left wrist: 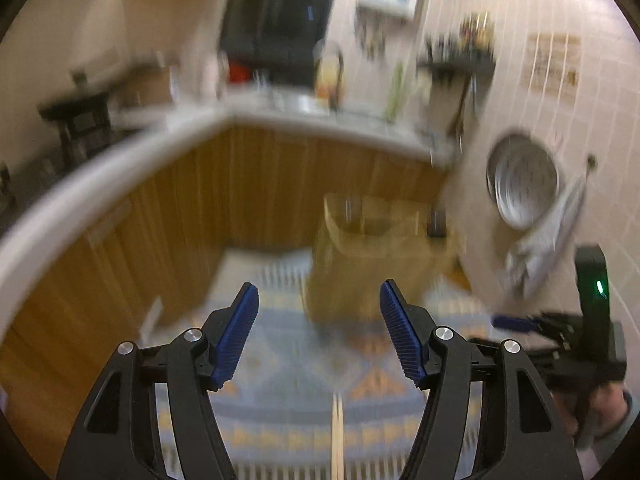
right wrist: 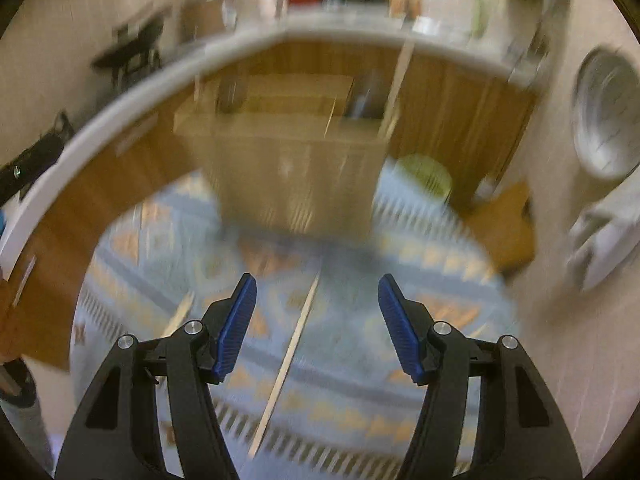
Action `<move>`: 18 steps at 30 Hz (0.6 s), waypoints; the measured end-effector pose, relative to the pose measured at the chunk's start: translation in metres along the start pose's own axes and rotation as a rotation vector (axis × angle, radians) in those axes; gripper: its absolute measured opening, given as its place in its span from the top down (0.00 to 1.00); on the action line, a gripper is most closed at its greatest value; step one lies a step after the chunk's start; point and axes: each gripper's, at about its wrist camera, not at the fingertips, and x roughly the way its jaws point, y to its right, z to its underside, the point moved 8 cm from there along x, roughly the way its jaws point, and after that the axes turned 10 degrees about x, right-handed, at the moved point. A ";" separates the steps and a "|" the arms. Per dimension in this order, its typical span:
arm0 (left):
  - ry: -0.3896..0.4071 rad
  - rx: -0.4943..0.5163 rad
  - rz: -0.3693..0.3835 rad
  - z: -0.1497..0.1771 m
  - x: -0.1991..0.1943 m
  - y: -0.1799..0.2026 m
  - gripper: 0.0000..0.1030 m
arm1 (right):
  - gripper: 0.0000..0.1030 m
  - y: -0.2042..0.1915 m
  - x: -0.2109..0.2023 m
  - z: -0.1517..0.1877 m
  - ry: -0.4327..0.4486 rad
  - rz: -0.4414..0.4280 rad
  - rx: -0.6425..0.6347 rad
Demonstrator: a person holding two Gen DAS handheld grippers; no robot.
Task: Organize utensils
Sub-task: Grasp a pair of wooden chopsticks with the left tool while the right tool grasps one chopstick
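Both views are smeared by motion blur, so small things are hard to read. The wooden holder (right wrist: 296, 152) shows compartments along its top, but what stands in them is only dark and pale streaks; in the left wrist view its outline is ghosted. A pale stick (right wrist: 394, 88) rises from the holder's right compartment, leaning slightly and crossing the white counter edge (right wrist: 160, 76) behind. The items on that counter cannot be told apart.

The holder stands on a patterned blue and orange mat (right wrist: 360, 340), in front of wooden cabinet fronts (right wrist: 460, 100). A round metal pan (right wrist: 604, 120) hangs on the tiled wall to the right, and a yellowish round object (right wrist: 426, 174) sits just right of the holder.

A chopstick (right wrist: 286, 360) lies flat on the mat, its long axis running from lower left toward the holder, between the fingers of the right hand-held gripper (right wrist: 318, 312), which are spread and touch nothing. The left hand-held gripper (left wrist: 320, 320) is likewise spread and empty, with a chopstick (left wrist: 338, 436) below it, cut off by the frame's bottom edge.
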 end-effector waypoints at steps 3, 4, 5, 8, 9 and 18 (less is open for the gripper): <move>-0.141 0.021 0.047 0.039 0.024 0.003 0.40 | 0.48 -0.004 0.022 0.024 -0.124 -0.024 0.025; -0.186 0.051 0.051 0.054 0.031 0.005 0.40 | 0.53 -0.005 0.026 0.029 -0.152 -0.031 0.032; -0.211 0.072 0.054 0.064 0.035 0.008 0.40 | 0.57 -0.007 0.032 0.035 -0.183 -0.041 0.042; -0.286 0.134 0.094 0.094 0.045 0.021 0.41 | 0.64 -0.010 0.045 0.051 -0.259 -0.046 0.064; -0.299 0.147 0.109 0.101 0.047 0.024 0.41 | 0.64 -0.012 0.050 0.053 -0.277 -0.044 0.067; -0.462 0.218 0.212 0.142 0.072 0.042 0.67 | 0.72 -0.015 0.071 0.062 -0.367 -0.026 0.097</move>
